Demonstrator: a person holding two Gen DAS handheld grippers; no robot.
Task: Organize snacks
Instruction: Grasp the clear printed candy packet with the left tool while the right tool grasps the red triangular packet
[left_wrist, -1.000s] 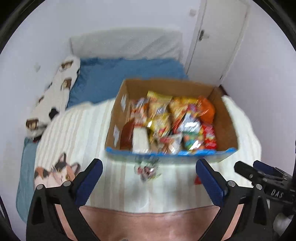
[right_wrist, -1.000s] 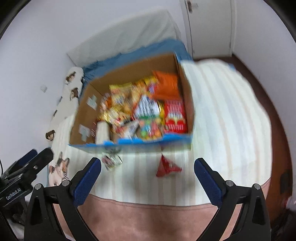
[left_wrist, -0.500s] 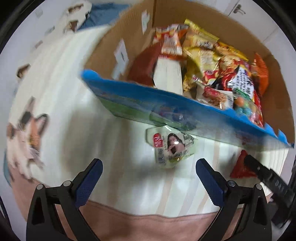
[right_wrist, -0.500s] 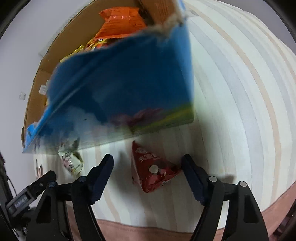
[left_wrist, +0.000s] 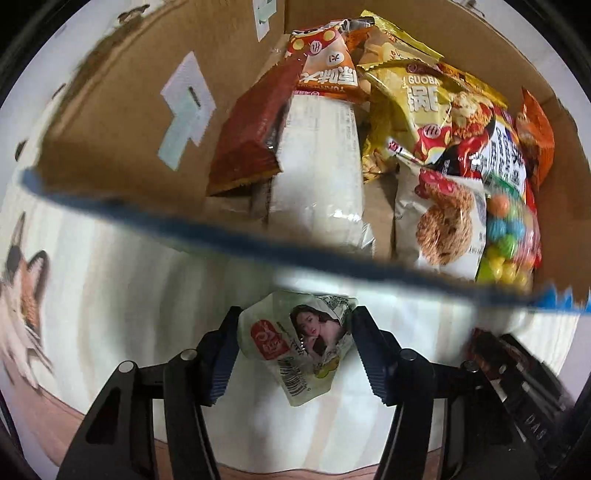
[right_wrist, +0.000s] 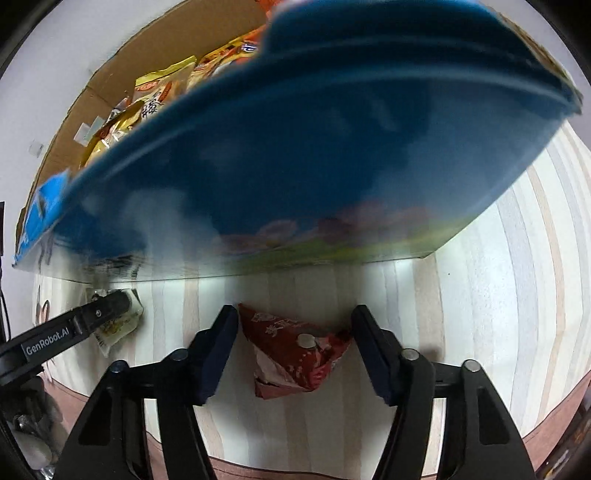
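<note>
A pale green crinkled plastic snack pouch (left_wrist: 300, 341), printed with a woman's portrait and a red logo, is lying on the striped cream bed cover (left_wrist: 122, 295) just in front of the box, barcode end pointing toward the camera. A red triangular foil snack packet (right_wrist: 295, 349) is lying on the same cover to its right, also close to the box's front wall. The open brown cardboard box with a blue printed front (left_wrist: 110, 122) is sitting on the bed, holding a crowd of snack bags (left_wrist: 424, 122): yellow, orange and white packets, a dark red bar wrapper and a bag of coloured candy balls, leaning against one another.
</note>
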